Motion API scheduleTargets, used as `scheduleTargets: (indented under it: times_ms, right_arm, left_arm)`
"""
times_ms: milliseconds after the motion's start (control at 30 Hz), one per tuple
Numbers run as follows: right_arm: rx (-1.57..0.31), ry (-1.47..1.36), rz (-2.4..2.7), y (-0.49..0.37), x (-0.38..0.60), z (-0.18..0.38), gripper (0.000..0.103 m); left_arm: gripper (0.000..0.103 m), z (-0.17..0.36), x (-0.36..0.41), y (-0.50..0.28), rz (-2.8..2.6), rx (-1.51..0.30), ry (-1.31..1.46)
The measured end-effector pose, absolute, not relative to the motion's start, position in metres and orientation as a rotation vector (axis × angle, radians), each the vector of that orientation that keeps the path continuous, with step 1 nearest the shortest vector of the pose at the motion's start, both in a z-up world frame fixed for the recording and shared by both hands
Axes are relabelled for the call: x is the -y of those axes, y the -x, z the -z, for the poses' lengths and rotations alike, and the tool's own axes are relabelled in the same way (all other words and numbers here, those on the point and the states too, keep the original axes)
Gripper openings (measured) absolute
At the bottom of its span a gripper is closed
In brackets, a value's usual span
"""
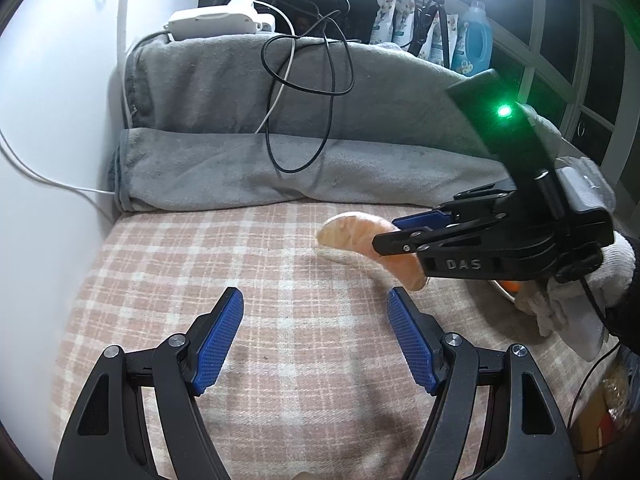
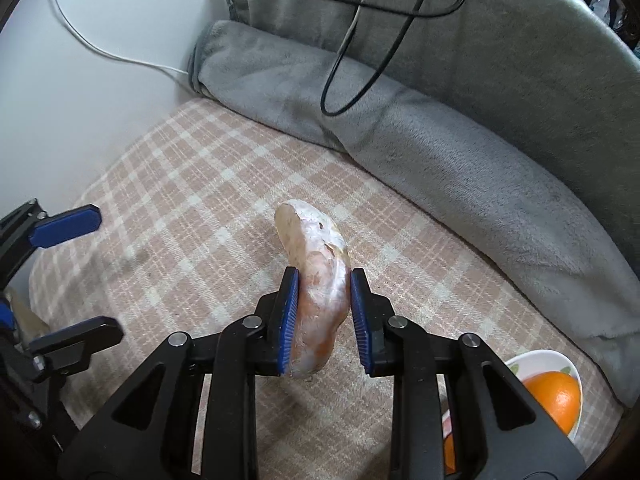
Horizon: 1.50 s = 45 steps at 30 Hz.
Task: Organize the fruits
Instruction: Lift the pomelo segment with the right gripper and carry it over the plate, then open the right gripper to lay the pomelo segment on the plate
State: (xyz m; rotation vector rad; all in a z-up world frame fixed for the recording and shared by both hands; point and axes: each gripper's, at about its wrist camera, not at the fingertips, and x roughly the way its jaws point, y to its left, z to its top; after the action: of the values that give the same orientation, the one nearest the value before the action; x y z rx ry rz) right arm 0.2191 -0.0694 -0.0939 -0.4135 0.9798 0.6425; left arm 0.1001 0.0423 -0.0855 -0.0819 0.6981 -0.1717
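My right gripper [image 2: 323,320] is shut on a peeled pale-orange citrus segment [image 2: 316,280] and holds it above the checked cloth [image 2: 192,184]. In the left wrist view the same segment [image 1: 356,236] sticks out of the right gripper [image 1: 390,234], ahead and to the right. My left gripper [image 1: 316,332] is open and empty over the cloth; it also shows in the right wrist view [image 2: 80,276] at the far left. A white bowl [image 2: 560,364] with an orange [image 2: 556,400] sits at the lower right.
A rolled grey blanket [image 1: 280,168] borders the far side of the cloth, with black cables [image 1: 304,80] and a white device [image 1: 216,20] on top. A white wall [image 1: 48,120] stands to the left. Bottles [image 1: 476,36] stand by the window.
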Motion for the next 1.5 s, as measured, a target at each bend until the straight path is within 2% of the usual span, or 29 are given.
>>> scheduleTargets:
  times_ms: [300,767,1067,1500]
  right_arm:
    - [-0.941,0.339,-0.628,-0.195,0.106,0.066,0.026]
    - [-0.881,0.152,-0.465,-0.154,0.230,0.030,0.026]
    - [-0.887,0.109,-0.374,-0.147,0.274,0.038,0.026]
    - [-0.857,0.093,-0.336,-0.133,0.283,0.042,0.028]
  left_arm:
    - [0.074,0.081,-0.031,-0.098,0.199,-0.690,0.077]
    - [0.074,0.072,0.002,-0.091,0.271,-0.676,0.057]
    - [0.074,0.069,0.029,-0.087,0.309,-0.673,0.028]
    - [0.074,0.057,0.054,-0.077,0.356,-0.649,0.009]
